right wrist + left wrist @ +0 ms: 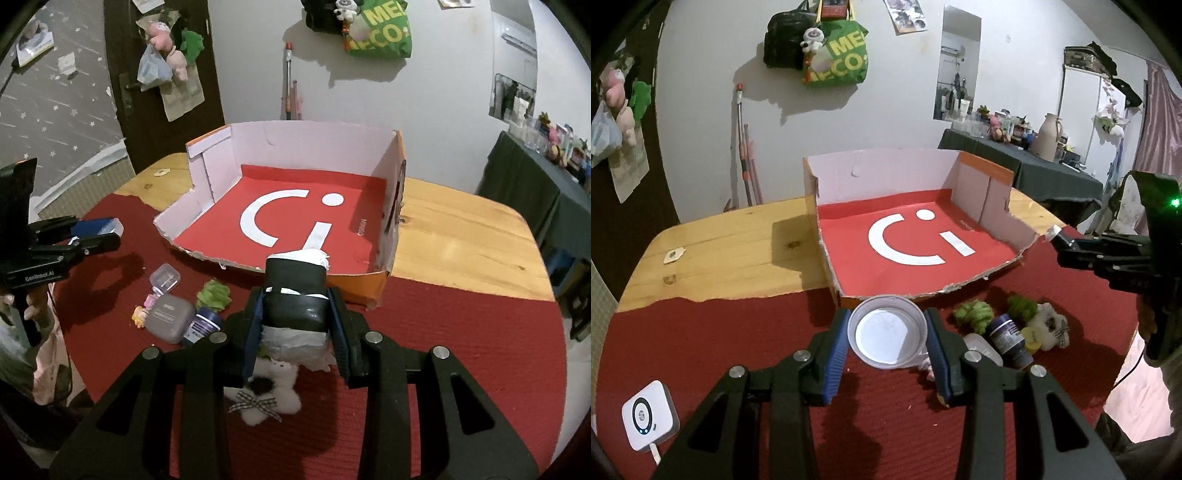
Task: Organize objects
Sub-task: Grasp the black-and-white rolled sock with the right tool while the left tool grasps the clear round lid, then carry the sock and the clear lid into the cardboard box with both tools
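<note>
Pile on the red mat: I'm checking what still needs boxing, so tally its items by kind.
Green fuzzy balls: 2
White plush: 1
Blue jar: 1
Grey case: 1
Clear box: 1
Figurine: 1
Yellow round item: 1
Total: 8

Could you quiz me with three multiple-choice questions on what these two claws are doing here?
1. Where does the open cardboard box with the red floor stand?
A. on the wooden table
B. on a chair
C. on the floor

2. What colour is the mat under the loose things?
A. blue
B. dark red
C. yellow

3. What does the left claw hold?
A. nothing
B. a spoon
C. a clear round plastic lid

Answers: 1 A, wood shows beside the box. 2 B, both views show it red. 3 C, the lid sits clamped between the blue pads.
</note>
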Demonstrator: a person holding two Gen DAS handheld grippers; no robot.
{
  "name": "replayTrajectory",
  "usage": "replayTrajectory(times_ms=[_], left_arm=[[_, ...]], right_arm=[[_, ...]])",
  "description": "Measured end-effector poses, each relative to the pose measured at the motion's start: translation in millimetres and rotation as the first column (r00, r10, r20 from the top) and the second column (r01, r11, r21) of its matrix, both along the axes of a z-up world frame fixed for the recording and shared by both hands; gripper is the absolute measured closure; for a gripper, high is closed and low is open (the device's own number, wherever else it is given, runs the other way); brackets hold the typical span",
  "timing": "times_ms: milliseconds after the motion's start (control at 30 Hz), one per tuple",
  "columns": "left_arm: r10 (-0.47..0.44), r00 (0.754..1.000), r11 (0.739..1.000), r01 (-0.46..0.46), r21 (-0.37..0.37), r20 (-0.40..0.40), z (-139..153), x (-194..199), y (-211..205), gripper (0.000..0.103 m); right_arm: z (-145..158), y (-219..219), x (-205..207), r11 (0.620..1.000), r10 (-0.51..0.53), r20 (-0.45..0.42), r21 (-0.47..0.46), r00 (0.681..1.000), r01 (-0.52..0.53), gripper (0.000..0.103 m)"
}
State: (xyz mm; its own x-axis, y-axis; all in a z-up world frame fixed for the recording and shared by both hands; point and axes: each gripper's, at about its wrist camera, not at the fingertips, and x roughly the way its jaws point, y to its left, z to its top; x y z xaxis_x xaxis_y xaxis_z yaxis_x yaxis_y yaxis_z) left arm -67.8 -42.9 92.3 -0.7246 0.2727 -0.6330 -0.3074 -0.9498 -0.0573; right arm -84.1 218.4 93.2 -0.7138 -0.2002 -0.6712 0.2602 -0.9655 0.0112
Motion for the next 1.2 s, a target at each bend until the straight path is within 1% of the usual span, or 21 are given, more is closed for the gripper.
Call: replayTrajectory(times_ms=[167,400,500,633,733,933,1200], left_arm=[[0.001,1.0,1.0,-0.001,-0.001,0.0,0.2,-1.3,0.9,0.061],[-0.007,1.0,1.0,0.007,0.0,0.002,4.1,-7.9,2.9,0.061],[-0.014,1.0,1.0,0.014,-0.005,0.008,7.2,-17.9,4.7,0.061],[-0.029,0.999,0.999,0.029,-0.025,0.038,7.8,-38.9,9.6,0.061],[-0.039,0.996,0.998,0.043,-0.046,0.075,3.2,-56.8,15.2,0.061],[-0.07,0.988,0.99,0.086,-0.116,0.139,-12.9,-86.0,28.0,0.061],[-0.089,0.969,0.977,0.131,-0.171,0.231,-34.8,-118.8,31.8,0.061]], right_arm=[[0.2,-0.2,0.5,1.0,-0.004,-0.002,-0.003,1.0,0.004,0.071],[9.5,-1.7,-4.9,1.0,-0.006,-0.015,0.011,1.0,0.006,0.071],[14.2,-1.1,-15.0,1.0,-0.01,-0.017,0.014,1.0,0.011,0.071],[16.6,2.3,-35.8,0.999,-0.027,-0.006,0.031,1.0,0.027,0.071],[13.7,1.9,-53.6,0.998,-0.029,0.019,0.054,0.999,0.028,0.071],[0.0,-0.6,-85.2,0.995,-0.023,0.093,0.101,0.995,0.014,0.071],[-26.8,-5.2,-117.1,0.984,-0.004,0.216,0.177,0.976,-0.035,0.071]])
